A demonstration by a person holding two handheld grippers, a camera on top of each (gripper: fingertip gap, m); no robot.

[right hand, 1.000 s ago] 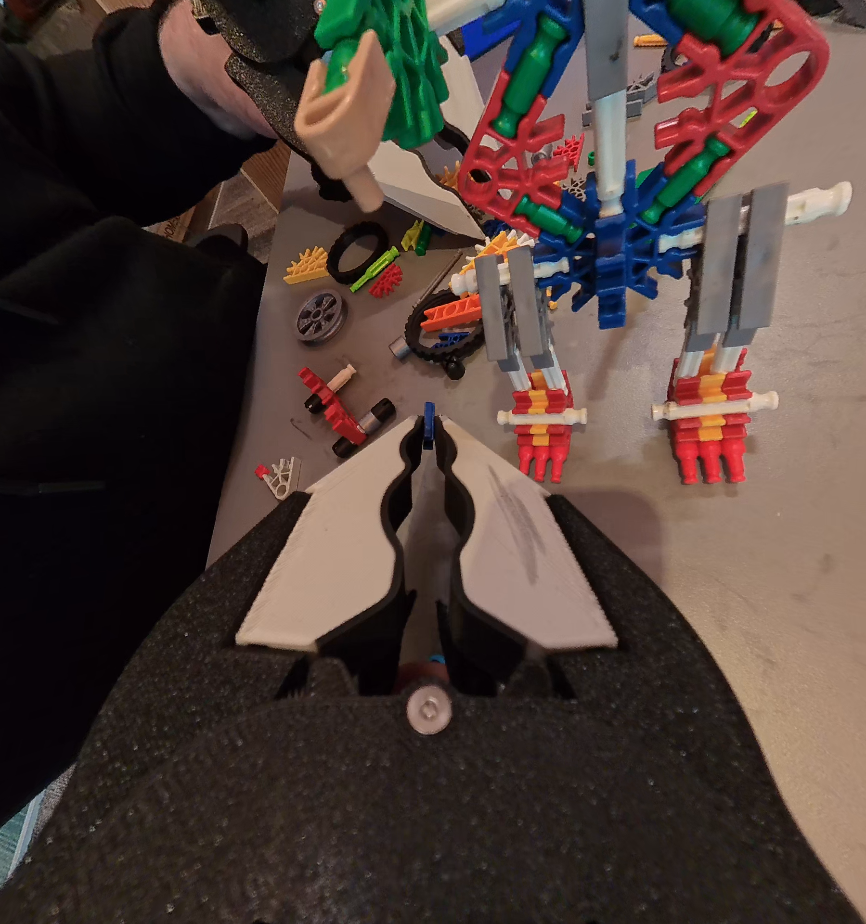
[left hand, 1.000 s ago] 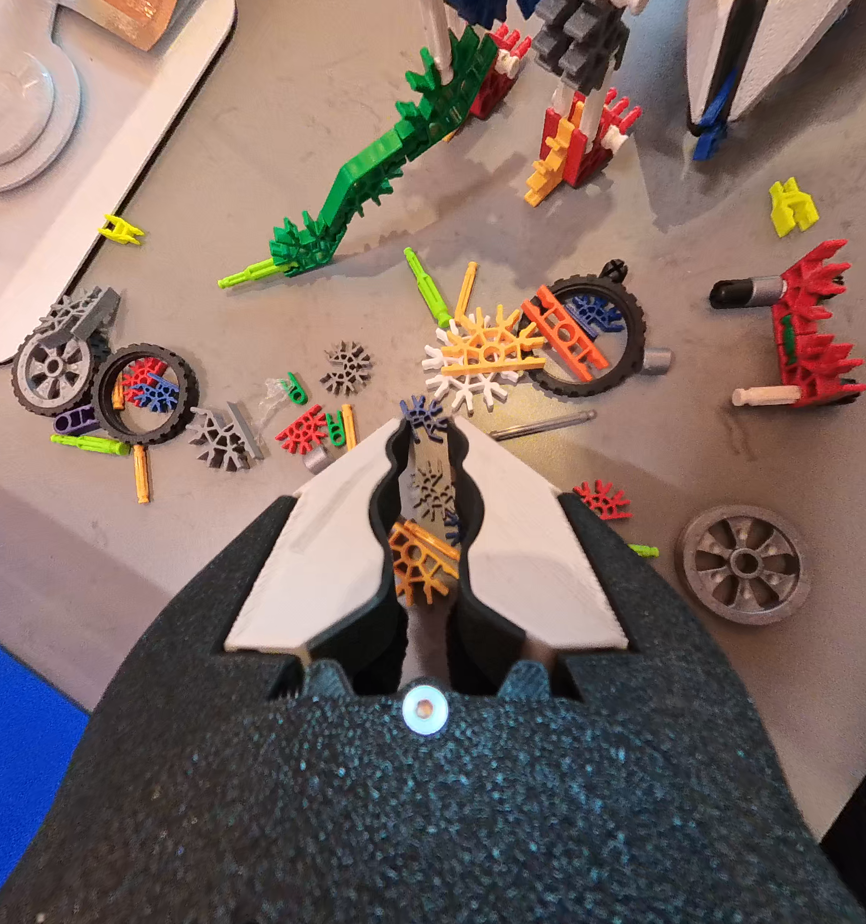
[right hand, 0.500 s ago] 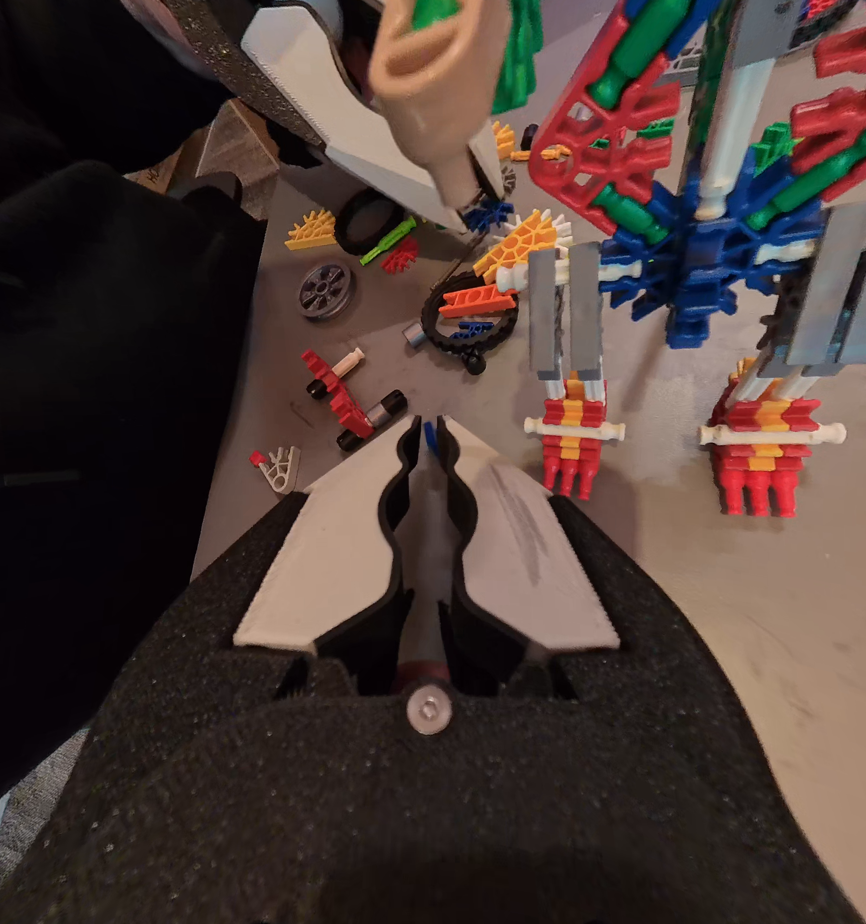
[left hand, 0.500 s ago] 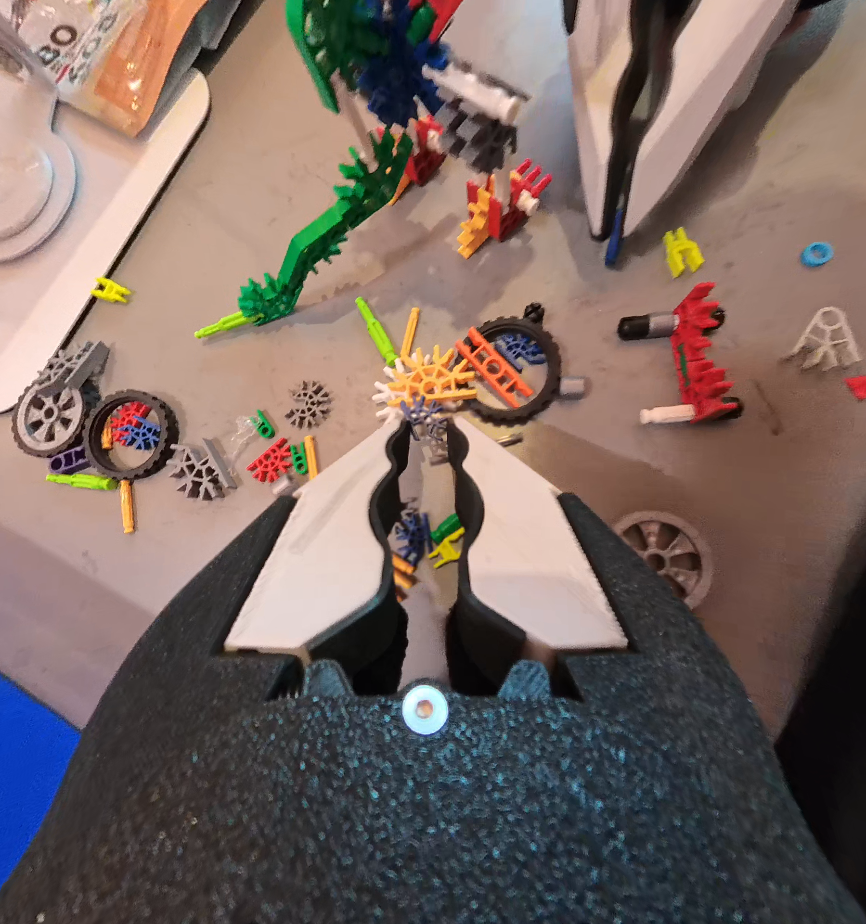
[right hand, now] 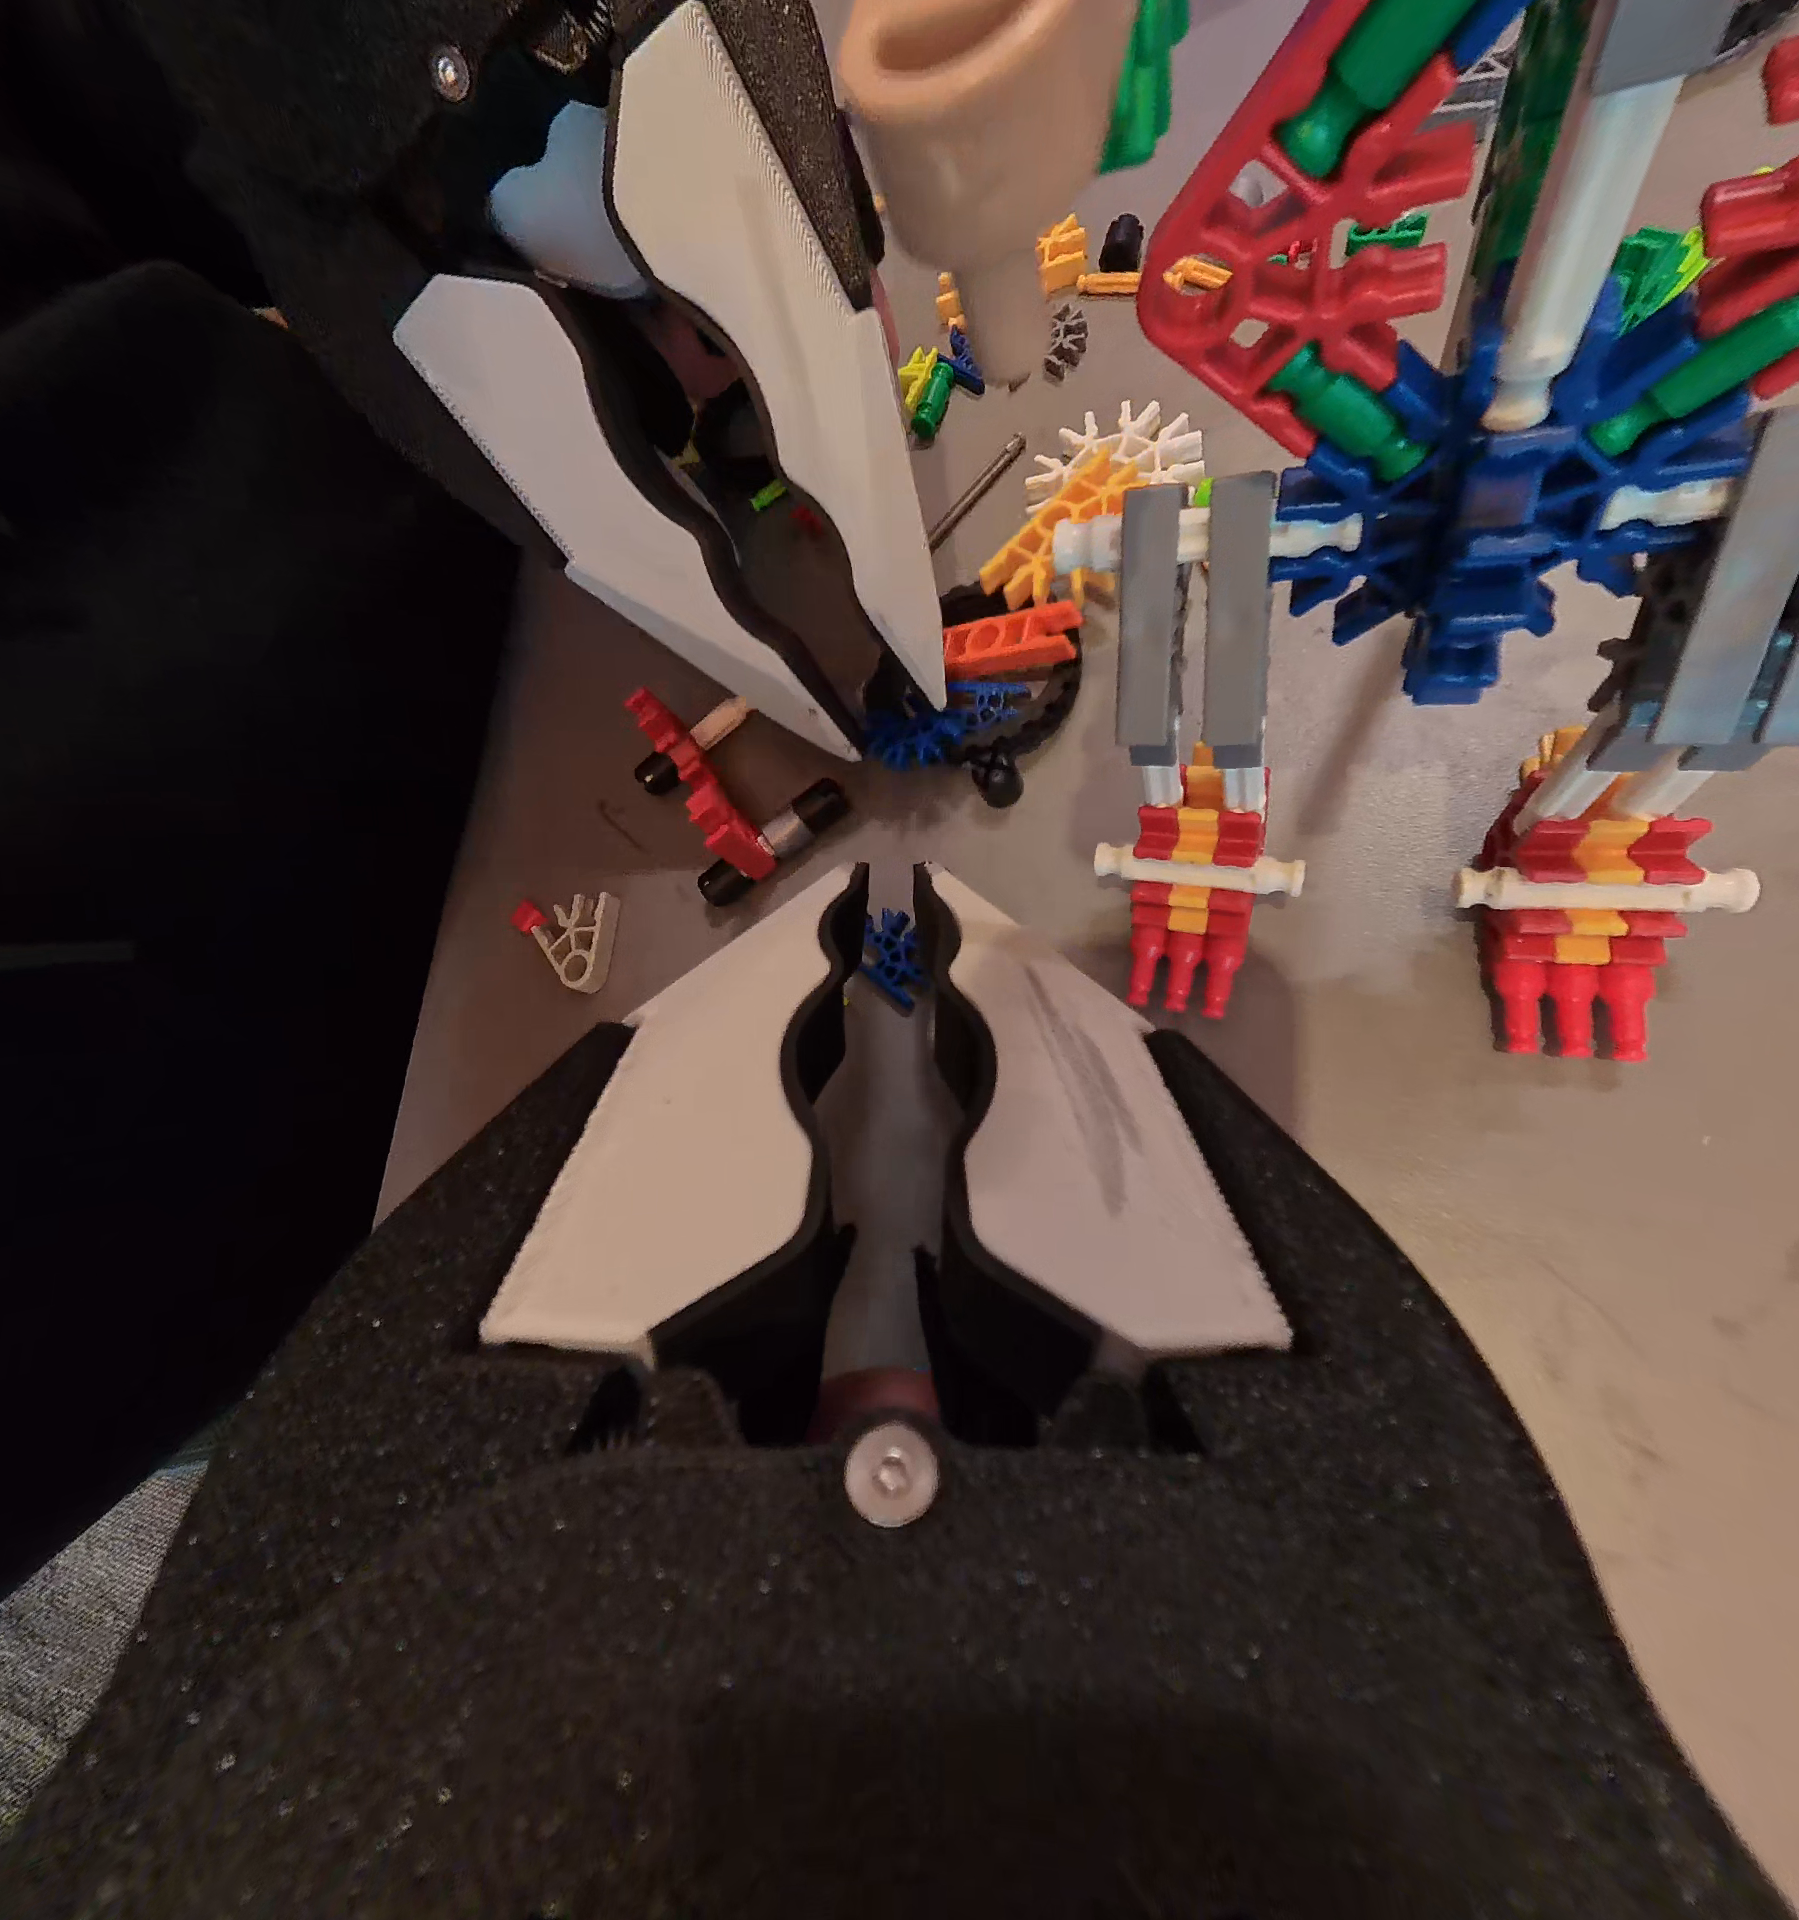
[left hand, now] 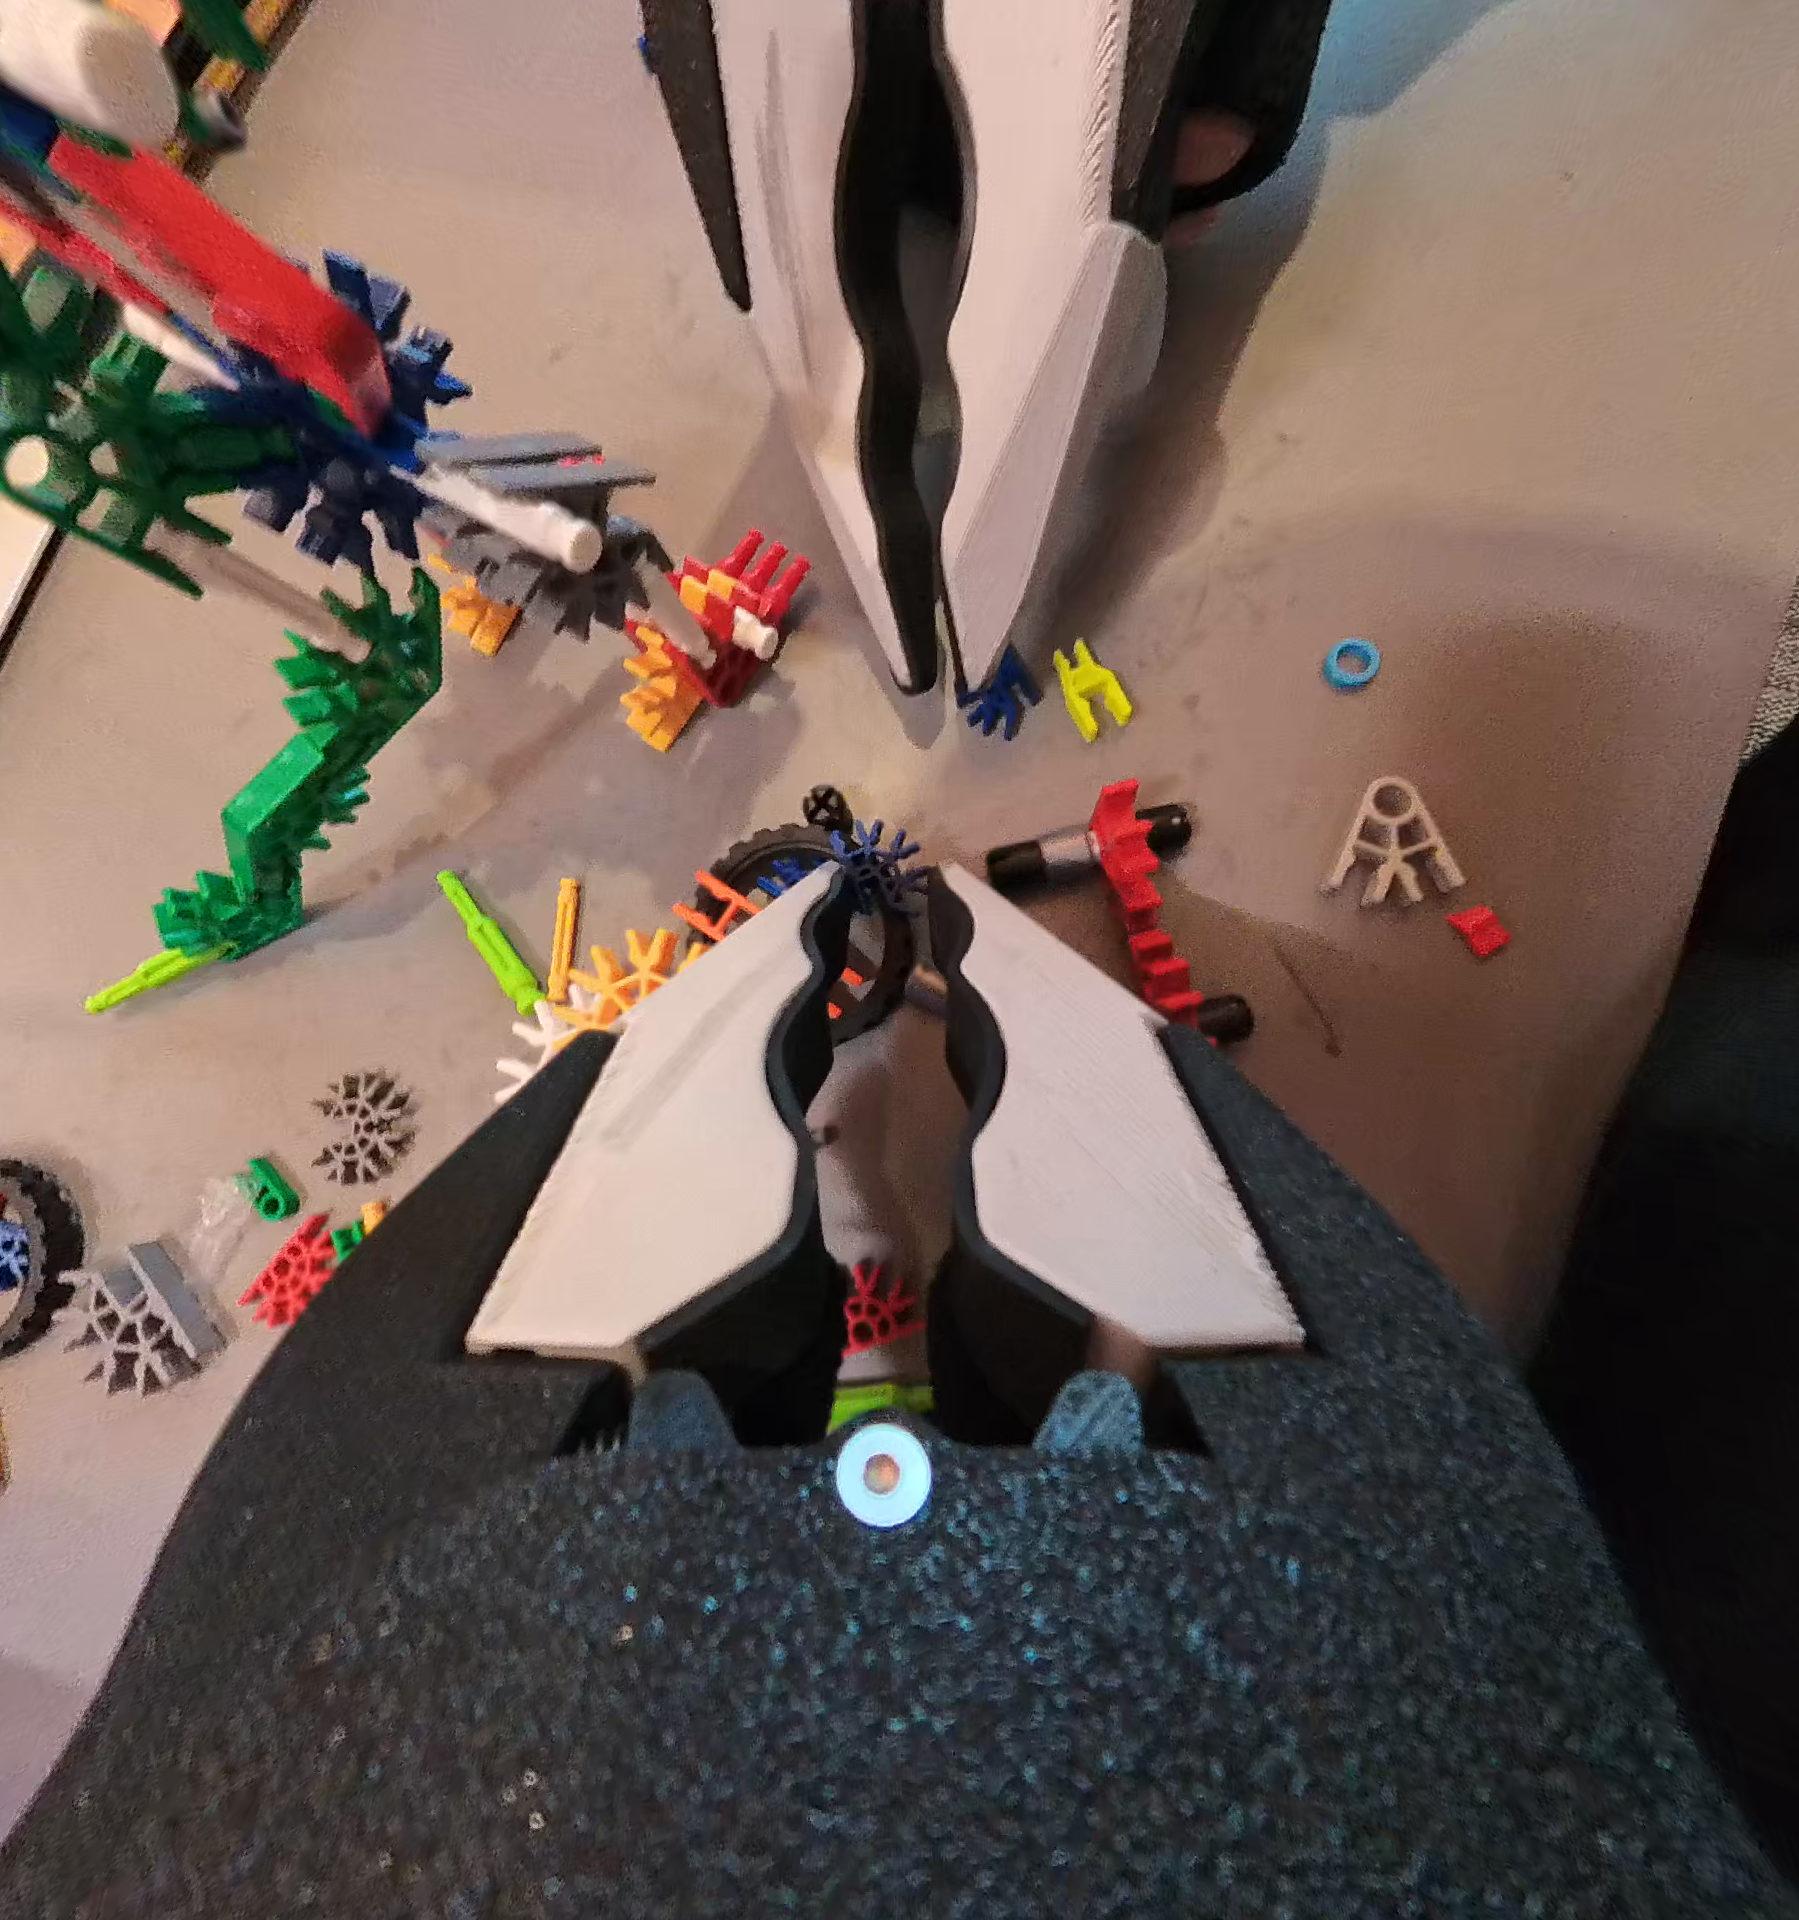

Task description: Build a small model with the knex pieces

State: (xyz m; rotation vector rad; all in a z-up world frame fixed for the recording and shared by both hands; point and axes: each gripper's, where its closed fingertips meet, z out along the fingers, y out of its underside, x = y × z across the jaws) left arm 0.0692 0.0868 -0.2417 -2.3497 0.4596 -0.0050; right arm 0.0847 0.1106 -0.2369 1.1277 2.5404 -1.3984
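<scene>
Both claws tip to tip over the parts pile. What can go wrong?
1. The left claw pinches its blue snowflake connector only at the tips; it may twist out.
2. The right claw sits near the model's red-and-yellow foot; a bump could topple it.

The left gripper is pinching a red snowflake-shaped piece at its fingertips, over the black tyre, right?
Not red: the snowflake connector pinched by the left gripper is blue. It is at the fingertips, over the black tyre, as the left wrist view shows.
</scene>
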